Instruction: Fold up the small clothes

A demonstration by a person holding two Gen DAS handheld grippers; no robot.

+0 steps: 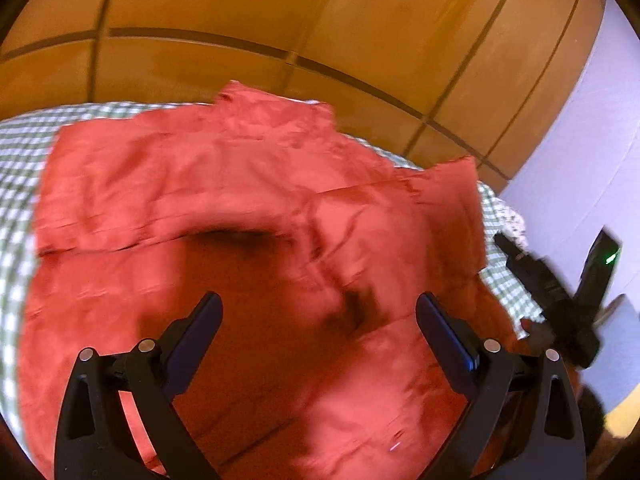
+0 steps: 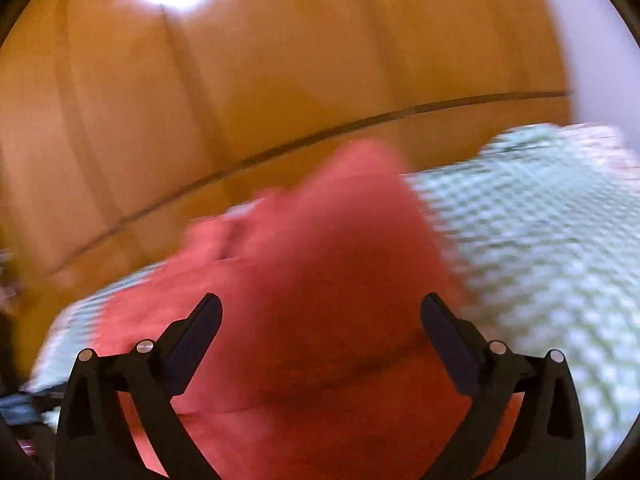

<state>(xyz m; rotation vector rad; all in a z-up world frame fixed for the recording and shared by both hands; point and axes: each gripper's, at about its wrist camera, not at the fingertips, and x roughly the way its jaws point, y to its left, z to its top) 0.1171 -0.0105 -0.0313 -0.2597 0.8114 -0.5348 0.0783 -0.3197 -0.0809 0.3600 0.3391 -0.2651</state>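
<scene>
Red garment (image 1: 224,184) lies partly folded on checked cloth (image 1: 16,152); left gripper (image 1: 319,308) and right gripper (image 2: 321,308) jaws spread, empty — likely released to regrip.

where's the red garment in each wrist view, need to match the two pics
Left wrist view: the red garment fills the middle and lower frame, spread on the green checked cloth, beyond the open left gripper.
Right wrist view: it is blurred, in the lower centre, running up from between the fingers of the open right gripper.
Shared landmark: the green checked cloth under it and the orange wooden panel wall behind.
</scene>
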